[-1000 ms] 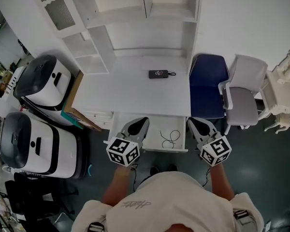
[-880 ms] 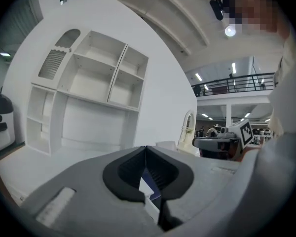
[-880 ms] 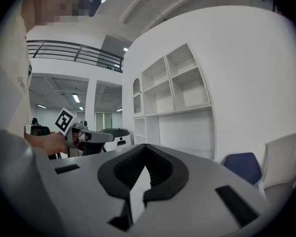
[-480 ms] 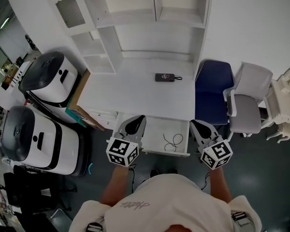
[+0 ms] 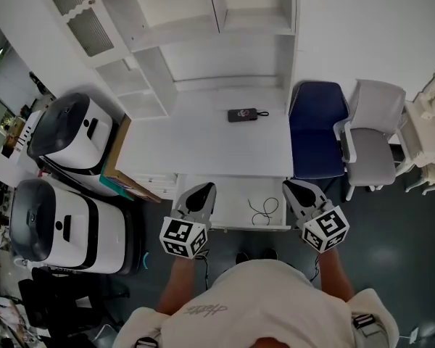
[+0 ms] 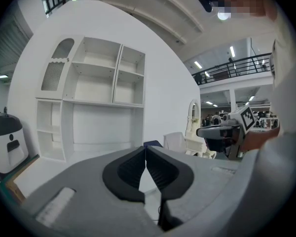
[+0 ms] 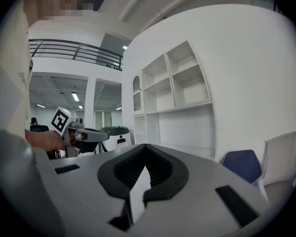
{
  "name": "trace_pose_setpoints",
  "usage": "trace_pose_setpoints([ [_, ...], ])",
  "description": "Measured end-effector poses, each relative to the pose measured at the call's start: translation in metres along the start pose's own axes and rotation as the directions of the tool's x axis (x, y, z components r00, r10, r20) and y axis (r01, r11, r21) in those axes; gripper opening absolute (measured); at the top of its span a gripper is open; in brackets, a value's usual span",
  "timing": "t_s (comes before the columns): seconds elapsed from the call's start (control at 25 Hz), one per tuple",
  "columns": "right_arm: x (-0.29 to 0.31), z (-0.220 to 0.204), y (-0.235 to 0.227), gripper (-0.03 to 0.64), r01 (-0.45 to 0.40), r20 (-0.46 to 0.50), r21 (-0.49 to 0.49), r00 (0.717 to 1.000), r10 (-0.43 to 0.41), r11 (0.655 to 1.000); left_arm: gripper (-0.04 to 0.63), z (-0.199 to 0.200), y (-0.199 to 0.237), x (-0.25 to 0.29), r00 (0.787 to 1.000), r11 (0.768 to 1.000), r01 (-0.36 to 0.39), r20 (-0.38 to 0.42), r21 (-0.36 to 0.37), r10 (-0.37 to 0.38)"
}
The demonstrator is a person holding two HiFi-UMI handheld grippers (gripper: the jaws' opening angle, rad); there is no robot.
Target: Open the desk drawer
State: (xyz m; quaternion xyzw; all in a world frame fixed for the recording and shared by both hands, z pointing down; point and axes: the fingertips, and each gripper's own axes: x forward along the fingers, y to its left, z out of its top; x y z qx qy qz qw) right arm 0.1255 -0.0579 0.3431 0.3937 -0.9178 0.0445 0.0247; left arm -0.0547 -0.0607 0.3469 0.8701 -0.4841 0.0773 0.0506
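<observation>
Above the open drawer (image 5: 234,196), left tongs (image 5: 206,188) and right tongs (image 5: 291,188) point forward side by side, both closed, empty

1. a white shelf unit (image 5: 203,20) with open compartments stands against the wall.
2. a small black device (image 5: 239,114) with a short cord lies flat before it.
3. a dark blue chair (image 5: 315,125) and a pale grey chair (image 5: 373,140) stand side by side at right.
4. at left sit a white machine with a black top (image 5: 65,129) and a second machine (image 5: 54,223) like it, with a brown board (image 5: 118,151) beside them.

My left gripper (image 5: 201,196) hides the front left corner of the drawer (image 5: 235,203). The dark gadget (image 5: 241,114) by the back edge of the desk (image 5: 196,140) is too small to tell.
</observation>
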Motion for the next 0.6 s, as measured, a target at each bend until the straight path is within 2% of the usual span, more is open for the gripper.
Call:
trace_pose_setpoints([
  [0.44, 0.009, -0.001, 0.008, 0.002, -0.021, 0.007, -0.003, 1.0, 0.021, 1.0, 0.017, 0.003, -0.002, -0.001, 1.0, 1.0, -0.002, 0.012, 0.004, 0.002],
  [0.6, 0.011, -0.002, 0.012, 0.002, -0.04, -0.003, -0.035, 0.999, 0.04, 0.999, 0.017, -0.004, -0.007, 0.001, 1.0, 1.0, 0.0, 0.007, -0.011, 0.0],
])
